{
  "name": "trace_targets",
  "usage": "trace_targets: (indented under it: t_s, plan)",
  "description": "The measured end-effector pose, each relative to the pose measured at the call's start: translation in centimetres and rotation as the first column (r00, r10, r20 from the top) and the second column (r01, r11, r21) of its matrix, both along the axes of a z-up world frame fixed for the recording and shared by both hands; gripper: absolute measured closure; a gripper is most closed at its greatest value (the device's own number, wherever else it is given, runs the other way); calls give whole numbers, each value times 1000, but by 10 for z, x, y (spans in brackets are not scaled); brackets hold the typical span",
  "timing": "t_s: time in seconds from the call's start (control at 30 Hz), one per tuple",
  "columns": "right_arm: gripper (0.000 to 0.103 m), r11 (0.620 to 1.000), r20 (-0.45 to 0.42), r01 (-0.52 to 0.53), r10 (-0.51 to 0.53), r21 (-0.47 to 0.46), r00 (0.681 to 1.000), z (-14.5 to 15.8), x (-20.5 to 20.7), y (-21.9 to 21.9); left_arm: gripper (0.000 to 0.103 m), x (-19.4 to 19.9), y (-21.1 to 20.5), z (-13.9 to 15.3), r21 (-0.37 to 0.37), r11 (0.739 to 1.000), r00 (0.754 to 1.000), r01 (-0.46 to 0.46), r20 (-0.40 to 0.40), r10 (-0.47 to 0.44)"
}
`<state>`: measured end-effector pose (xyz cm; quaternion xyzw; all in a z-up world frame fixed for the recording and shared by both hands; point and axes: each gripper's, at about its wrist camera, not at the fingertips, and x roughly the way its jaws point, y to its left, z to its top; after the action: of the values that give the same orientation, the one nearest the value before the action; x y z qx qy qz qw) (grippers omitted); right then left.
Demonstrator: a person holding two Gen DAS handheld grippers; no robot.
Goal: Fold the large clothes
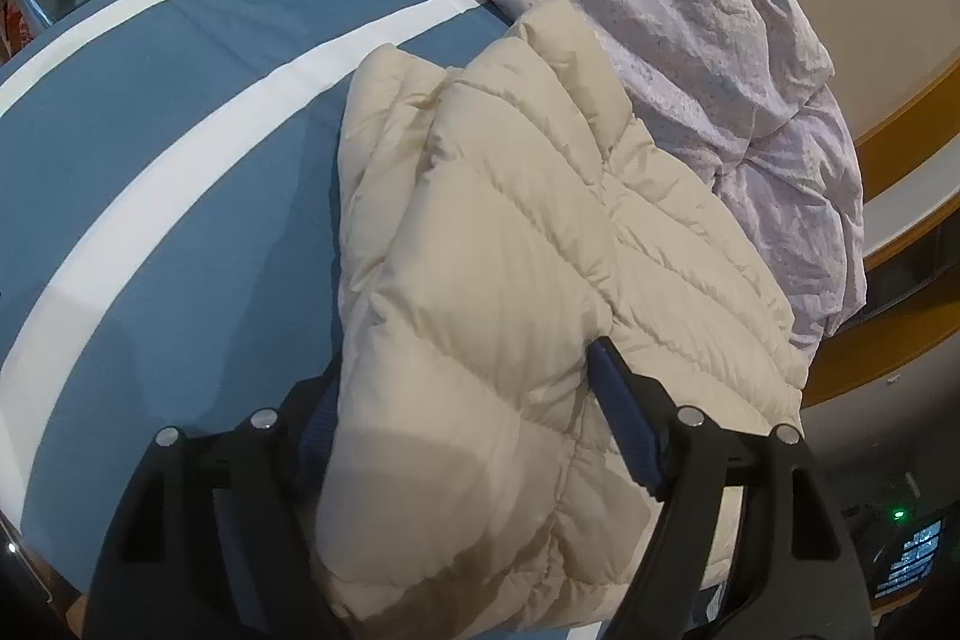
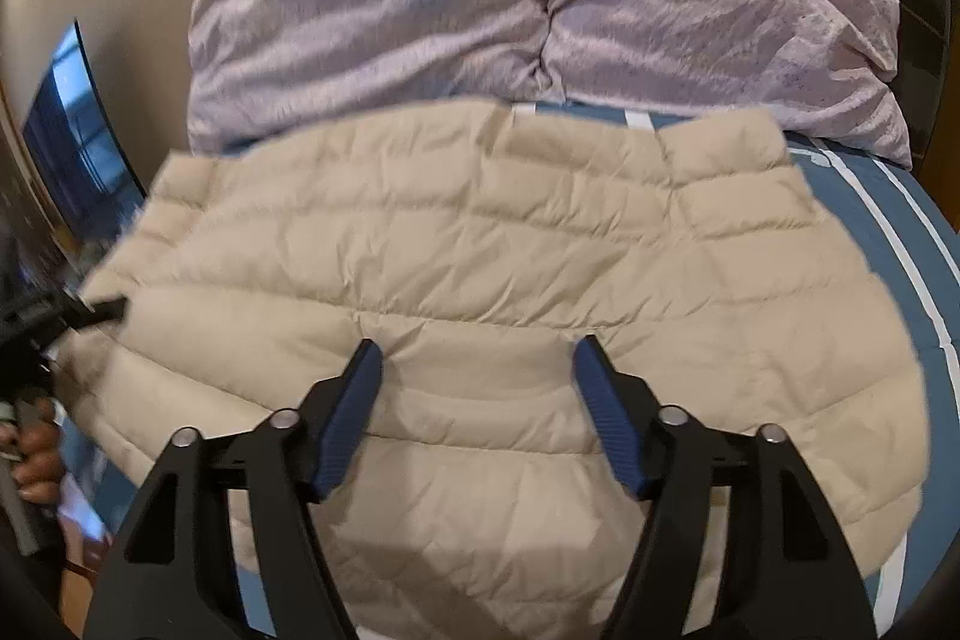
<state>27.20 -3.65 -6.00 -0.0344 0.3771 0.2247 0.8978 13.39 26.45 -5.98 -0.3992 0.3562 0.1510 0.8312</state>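
Left gripper (image 1: pixel 462 382): your jaws are spread wide, straddling a folded bulge of the jacket (image 1: pixel 540 232). Right pad sits against the fabric's side; left pad is mostly hidden behind the bulge, so can't tell if it touches. No clear pinch.
Right gripper (image 2: pixel 477 382): your jaws are spread, both blue pads in plain sight over the quilted panel, nothing pinched between them. View is motion-blurred.
Jacket: cream puffer, lying on the bed (image 1: pixel 150 130), folded over on itself. In your right view it spreads across most of the near half of the bed; its far edge stops just short of the duvet (image 2: pixel 540 10).
Left view of jacket: a doubled layer runs from your jaws toward the duvet, with the jacket's right edge close to the bed's right edge.
Other gripper: in your right view the left gripper's black tip sits at the jacket's left end, near the bed's left edge, with your hand (image 2: pixel 33 454) below it.
Bed: blue sheet with white stripes, bare to the left of the jacket in your left view.
Duvet: pale lilac, crumpled, heaped along the bed's far edge, touching or just beside the jacket.
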Motion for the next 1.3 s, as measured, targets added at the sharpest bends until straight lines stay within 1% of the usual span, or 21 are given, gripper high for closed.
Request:
trace_targets:
  t_s: [0.1,0.13,0.2,0.3,0.37,0.4,0.47,0.53,0.7,0.8,0.93,1.1,1.3]
  plan:
    - [32,999,-15,2,-3,-50,1000,-15,3,11,29,2,-1,-1,0,1000,1000,2,11,-2]
    - [32,998,-16,5,-6,-58,1000,-17,4,13,32,2,-1,-2,-2,1000,1000,3,13,-3]
    - [32,998,-21,12,-13,-66,1000,-19,5,15,36,3,-1,-2,-4,1000,1000,-1,16,1]
    - [32,997,-26,12,-14,-71,1000,-19,5,16,46,3,1,-4,-25,1000,1000,-3,23,4]
    - [32,998,-34,10,-13,-64,999,-19,6,15,58,3,2,-3,-39,999,999,3,35,-2]
    - [32,998,-38,9,-11,-61,999,-19,7,14,62,3,2,-2,-45,999,999,5,45,-3]
    - [32,998,-44,7,-10,-58,999,-19,7,14,77,1,2,3,-58,998,997,15,70,-11]
    - [32,998,-48,8,-11,-58,999,-19,8,13,80,-1,0,13,-69,997,994,27,107,-20]
    - [32,998,-53,9,-12,-57,999,-20,9,13,82,-1,-9,44,-85,994,978,68,203,-50]
    - [32,998,-52,11,-14,-64,999,-20,9,14,83,2,-21,64,-104,988,958,112,277,-80]
    - [32,997,-52,7,-11,-76,999,-21,10,14,83,10,-40,83,-110,980,935,165,333,-120]
    - [32,996,-51,8,-13,-88,999,-22,11,14,83,21,-65,96,-126,964,908,232,384,-169]
    - [32,997,-56,11,-15,-80,998,-21,13,10,82,41,-107,104,-150,932,868,331,436,-238]
